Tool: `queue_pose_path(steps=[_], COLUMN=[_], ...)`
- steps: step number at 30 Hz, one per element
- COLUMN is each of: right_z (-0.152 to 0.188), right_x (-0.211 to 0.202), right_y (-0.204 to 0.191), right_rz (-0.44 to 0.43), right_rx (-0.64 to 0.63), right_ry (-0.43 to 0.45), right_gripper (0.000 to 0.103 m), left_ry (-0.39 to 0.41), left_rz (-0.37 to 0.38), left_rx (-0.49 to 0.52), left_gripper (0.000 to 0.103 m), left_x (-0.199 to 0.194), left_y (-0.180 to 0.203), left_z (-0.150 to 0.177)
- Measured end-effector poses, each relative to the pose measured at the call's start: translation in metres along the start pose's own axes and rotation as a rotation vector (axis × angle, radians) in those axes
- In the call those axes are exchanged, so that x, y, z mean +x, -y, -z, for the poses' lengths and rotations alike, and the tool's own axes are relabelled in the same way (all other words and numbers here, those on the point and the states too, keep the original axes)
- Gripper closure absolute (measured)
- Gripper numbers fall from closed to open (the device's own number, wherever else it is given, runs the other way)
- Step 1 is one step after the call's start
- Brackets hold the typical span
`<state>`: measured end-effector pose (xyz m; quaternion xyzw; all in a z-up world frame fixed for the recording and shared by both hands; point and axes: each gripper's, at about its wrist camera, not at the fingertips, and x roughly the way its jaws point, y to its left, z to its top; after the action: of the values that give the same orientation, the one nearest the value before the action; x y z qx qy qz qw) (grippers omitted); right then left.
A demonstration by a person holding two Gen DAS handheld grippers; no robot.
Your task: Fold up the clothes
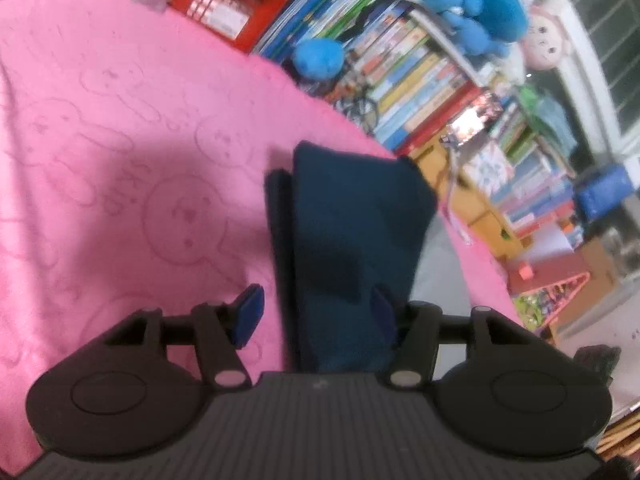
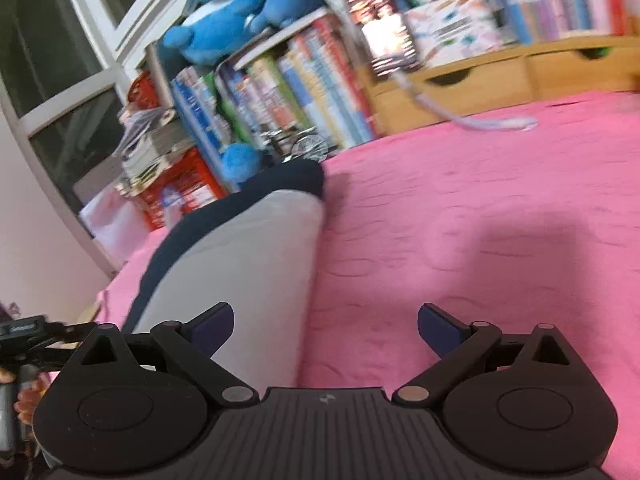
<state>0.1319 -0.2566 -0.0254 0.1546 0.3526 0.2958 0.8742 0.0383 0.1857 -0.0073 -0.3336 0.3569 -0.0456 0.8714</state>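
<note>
A folded dark blue garment lies on the pink blanket, near its right edge. My left gripper straddles the near end of it. The right blue pad is against the cloth, while the left pad stands clear of it with pink showing in the gap, so the jaws are open. In the right wrist view the garment shows a grey panel with a navy border. My right gripper is wide open over its right edge, with the left finger above the grey cloth and the right finger above bare blanket.
Past the blanket's far edge stand packed bookshelves, blue plush toys, a red crate and wooden drawers. A white strap trails onto the blanket. Bare floor shows beyond the edge. A hand on a black device is at the left.
</note>
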Motion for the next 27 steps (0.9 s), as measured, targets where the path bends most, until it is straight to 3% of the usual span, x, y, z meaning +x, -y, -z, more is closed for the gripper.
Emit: queue_pose_path(steps=[3,8,19,22,23,24,27], right_z=[-0.007,-0.008,-0.023,-0.023,-0.023,-0.022,-0.022], right_x=[0.025,0.054,0.087,0.088,0.086,0.083,0.076], right_y=[-0.008,-0.021,-0.028,-0.029,-0.029,-0.027,-0.016], right_rz=[-0.03,-0.076,-0.168,-0.193,-0.19,-0.189,-0.206], right_rx=[-0.026,-0.081,-0.089,-0.069,-0.058,-0.043,0.023], right_ry=[-0.052,-0.123,-0.14,-0.146,-0.14,-0.128,-0.095], right_gripper=[0.004,0.002,0.0,0.011,0.02,0.03,0.046], left_ry=[-0.035,-0.042,-0.064,-0.067,-0.068,-0.07,-0.083], left_rz=[-0.01,0.062,0.187,0.17,0.172,0.176,0.187], left_rx=[-0.025,-0.071,-0.161,-0.141,-0.144,-0.143,-0.104], left_gripper=[0.046,0.044,0.047,0.063,0.065,0.065,0.066], left_x=[0.018,0.031,0.06,0.065,0.067,0.068,0.071], left_y=[-0.004,-0.012,-0.026,-0.022,-0.022,-0.021,-0.013], left_z=[-0.004,-0.005,-0.024,-0.023,-0.023,-0.024,-0.03])
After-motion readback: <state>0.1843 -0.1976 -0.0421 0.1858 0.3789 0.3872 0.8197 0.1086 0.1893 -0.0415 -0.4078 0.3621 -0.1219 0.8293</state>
